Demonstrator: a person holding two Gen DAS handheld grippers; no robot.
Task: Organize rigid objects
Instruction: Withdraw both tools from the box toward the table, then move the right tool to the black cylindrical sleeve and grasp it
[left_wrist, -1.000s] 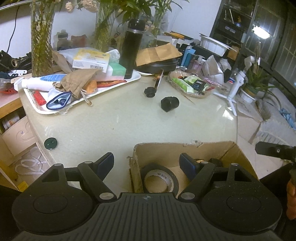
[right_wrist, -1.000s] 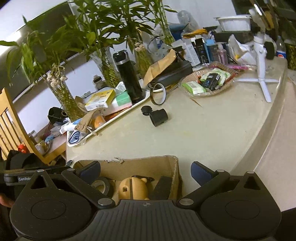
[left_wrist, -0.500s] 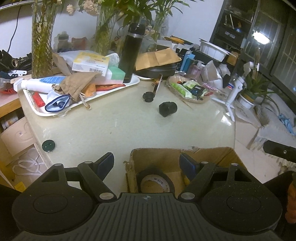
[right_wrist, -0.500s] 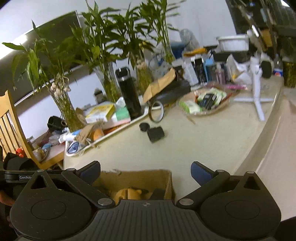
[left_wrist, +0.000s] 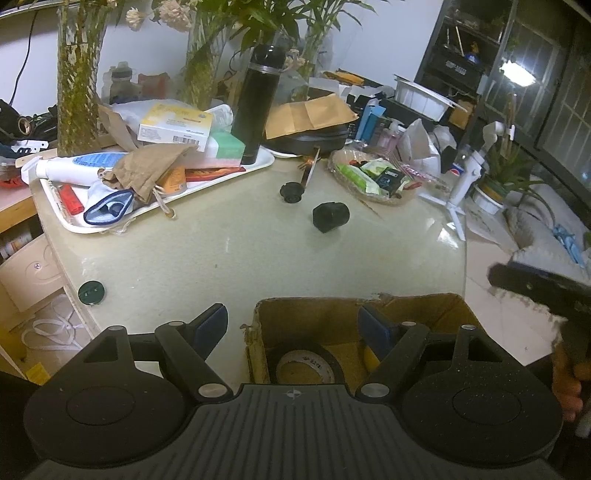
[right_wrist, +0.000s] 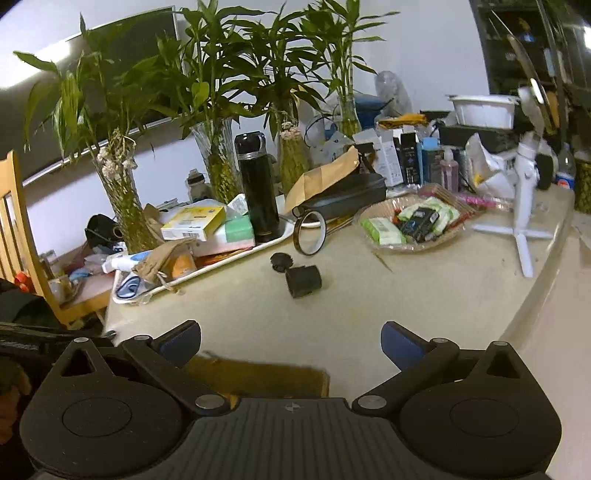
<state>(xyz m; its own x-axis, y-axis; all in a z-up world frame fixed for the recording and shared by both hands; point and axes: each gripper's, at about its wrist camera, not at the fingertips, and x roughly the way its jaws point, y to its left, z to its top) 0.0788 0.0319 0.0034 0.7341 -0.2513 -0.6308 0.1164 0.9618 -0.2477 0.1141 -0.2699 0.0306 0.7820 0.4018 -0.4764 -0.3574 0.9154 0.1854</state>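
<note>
On table (left_wrist: 258, 258), black cylinder (left_wrist: 330, 217) sideways

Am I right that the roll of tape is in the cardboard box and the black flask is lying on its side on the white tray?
Not quite. The black flask stands upright on the white tray, as the left wrist view shows. The roll of tape is indeed in the cardboard box.

The left wrist camera looks forward and down over its own two fingers, close above the cardboard box (left_wrist: 354, 317) at the near edge of the table (left_wrist: 221, 258). The right wrist camera sits to its right, aimed flatter across the same table, with only the box rim (right_wrist: 258, 373) showing. Both views share the black flask (left_wrist: 258, 107) (right_wrist: 258, 188), the white tray (left_wrist: 266, 162) (right_wrist: 273, 236) and the wicker basket (left_wrist: 373, 192) (right_wrist: 406, 247).
</note>
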